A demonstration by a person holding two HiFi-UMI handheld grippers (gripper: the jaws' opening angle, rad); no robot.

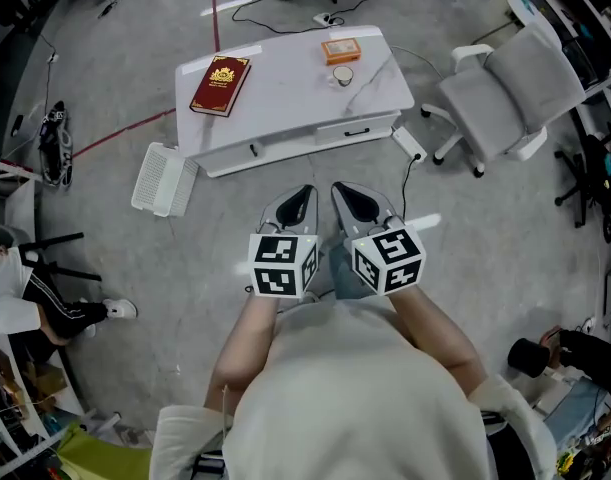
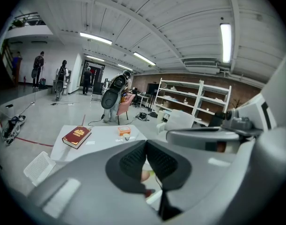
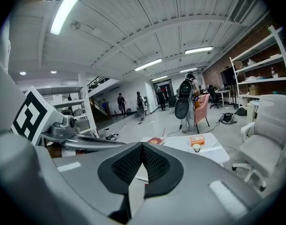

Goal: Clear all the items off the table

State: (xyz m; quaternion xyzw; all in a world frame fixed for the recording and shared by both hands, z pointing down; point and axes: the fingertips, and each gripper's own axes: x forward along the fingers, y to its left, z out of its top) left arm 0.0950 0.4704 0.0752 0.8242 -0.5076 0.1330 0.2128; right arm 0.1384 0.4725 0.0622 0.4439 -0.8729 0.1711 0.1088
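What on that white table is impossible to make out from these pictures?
- red book: the gold cover lettering is too small to read in every view.
- orange box: its print is too small to read.
- small round thing beside the box: too small to identify.
- table: its near side is partly hidden behind the left claw in the left gripper view.

open workshop-lab hall: concrete floor [image 1: 185, 268], ceiling strip lights [image 2: 225, 41], white shelving [image 2: 194, 97], office chair [image 1: 505, 93]
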